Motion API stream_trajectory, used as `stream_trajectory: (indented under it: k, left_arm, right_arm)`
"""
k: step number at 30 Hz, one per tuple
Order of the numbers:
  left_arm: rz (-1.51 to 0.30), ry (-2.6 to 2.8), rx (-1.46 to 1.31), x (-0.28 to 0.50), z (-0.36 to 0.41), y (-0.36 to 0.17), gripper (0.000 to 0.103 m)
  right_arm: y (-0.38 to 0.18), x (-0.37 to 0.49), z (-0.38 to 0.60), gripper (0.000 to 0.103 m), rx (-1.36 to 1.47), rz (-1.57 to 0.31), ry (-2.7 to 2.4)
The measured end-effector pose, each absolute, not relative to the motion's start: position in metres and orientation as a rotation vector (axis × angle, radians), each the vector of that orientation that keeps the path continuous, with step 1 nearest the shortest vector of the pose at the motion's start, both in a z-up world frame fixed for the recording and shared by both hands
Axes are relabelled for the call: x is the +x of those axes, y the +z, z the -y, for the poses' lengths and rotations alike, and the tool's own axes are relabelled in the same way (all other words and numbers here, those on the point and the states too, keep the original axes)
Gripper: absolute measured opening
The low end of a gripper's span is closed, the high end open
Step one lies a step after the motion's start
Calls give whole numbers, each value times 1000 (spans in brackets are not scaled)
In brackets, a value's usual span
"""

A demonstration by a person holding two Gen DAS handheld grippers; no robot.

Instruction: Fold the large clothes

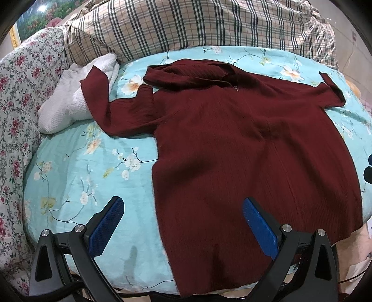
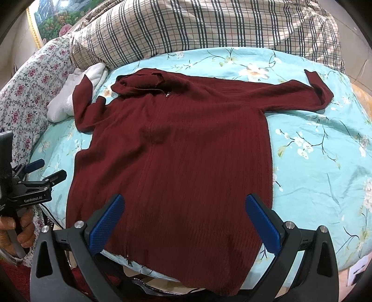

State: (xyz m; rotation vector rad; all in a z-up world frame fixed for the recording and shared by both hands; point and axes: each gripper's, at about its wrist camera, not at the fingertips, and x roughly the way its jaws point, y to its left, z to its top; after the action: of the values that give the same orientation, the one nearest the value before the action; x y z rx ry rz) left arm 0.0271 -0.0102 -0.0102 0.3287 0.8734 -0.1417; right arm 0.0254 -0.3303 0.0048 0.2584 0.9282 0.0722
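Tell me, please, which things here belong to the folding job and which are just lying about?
Job: sweater, left gripper, right gripper, both open.
Lying about: white towel, plaid quilt, floral pillow, picture.

Both cameras sit low at the near edge of the bed, looking forward and slightly down along their open blue-padded fingers. The left wrist view stands further left, near the turquoise floral bedsheet [image 1: 76,167]; the right wrist view hangs over the hem of the dark red ribbed knit sweater [image 2: 176,158]. Both share the sweater, sheet and checked quilt [image 1: 186,25].
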Motion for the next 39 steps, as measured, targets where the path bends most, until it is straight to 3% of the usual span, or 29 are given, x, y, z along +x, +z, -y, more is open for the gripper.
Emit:
stream_trajectory:
  k: [13, 16, 23, 26, 39]
  left_arm:
    - [-941, -143, 333, 62, 26, -23, 102]
    - [-955, -135, 334, 74, 29, -23, 102]
    - [-975, -137, 297, 104, 32, -25, 102]
    - [-980, -137, 292, 116, 36, -30, 102]
    - [-1066, -130, 279, 165, 62, -65, 102]
  right_arm:
    - [-3, 51, 386, 103, 346, -883, -11]
    - [-4, 66, 413, 91, 347, -879, -91]
    - [2, 112, 508, 88, 419, -811, -220]
    - [3, 143, 553, 76, 412, -795, -296]
    - [-52, 294, 702, 73, 375, -853, -466]
